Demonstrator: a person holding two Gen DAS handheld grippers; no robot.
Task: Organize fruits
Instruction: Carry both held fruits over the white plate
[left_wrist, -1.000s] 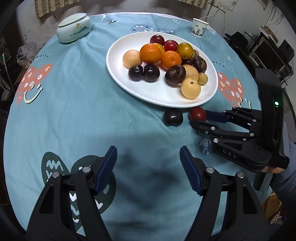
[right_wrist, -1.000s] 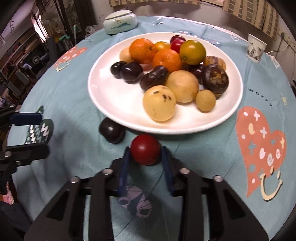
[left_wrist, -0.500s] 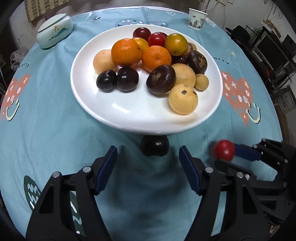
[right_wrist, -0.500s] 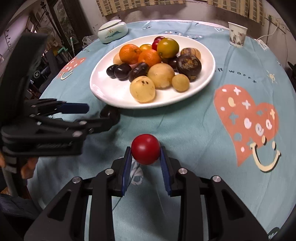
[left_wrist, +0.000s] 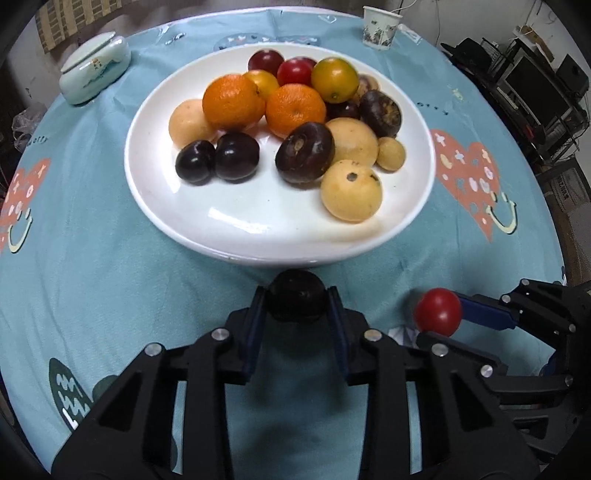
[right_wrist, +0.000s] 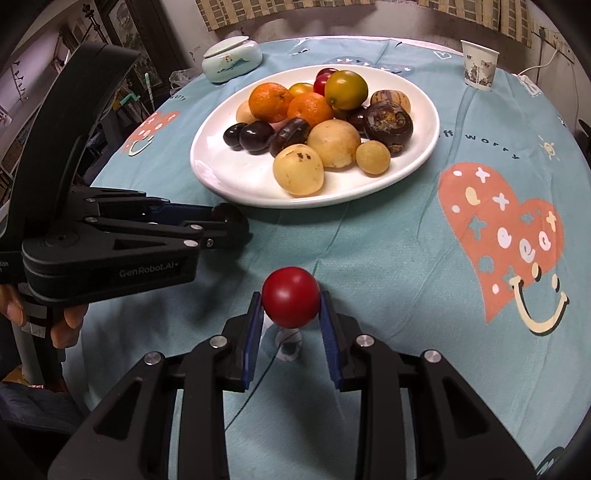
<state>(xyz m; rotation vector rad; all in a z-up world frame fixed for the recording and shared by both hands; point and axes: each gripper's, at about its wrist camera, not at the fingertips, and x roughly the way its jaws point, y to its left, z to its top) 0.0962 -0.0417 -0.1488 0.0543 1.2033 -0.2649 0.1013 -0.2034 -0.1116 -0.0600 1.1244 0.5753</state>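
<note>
Just in front of the white plate (left_wrist: 258, 251), a dark plum (left_wrist: 295, 290) lies on the teal cloth. My left gripper (left_wrist: 296, 306) has its jaws closing, and both blue pads press on the plum's sides. My right gripper (right_wrist: 291, 301) is shut on a red round fruit (right_wrist: 291, 295) and holds it a little above the cloth, nearer than the plate (right_wrist: 236, 184). The left wrist view shows that red fruit (left_wrist: 438, 311) at lower right. In the right wrist view, the left gripper (right_wrist: 231, 221) reaches in from the left. The plate carries several oranges, yellow fruits and dark fruits.
A lidded pale green ceramic dish (left_wrist: 94, 66) stands at the back left of the round table. A paper cup (left_wrist: 380, 27) stands at the back right. A person's hand (right_wrist: 62, 321) grips the left gripper's handle. Shelves with equipment stand beyond the table's right edge.
The left gripper has moved up to the plate's front edge and its jaws have come together on the dark plum. The right gripper has drawn back from the plate with the red fruit.
</note>
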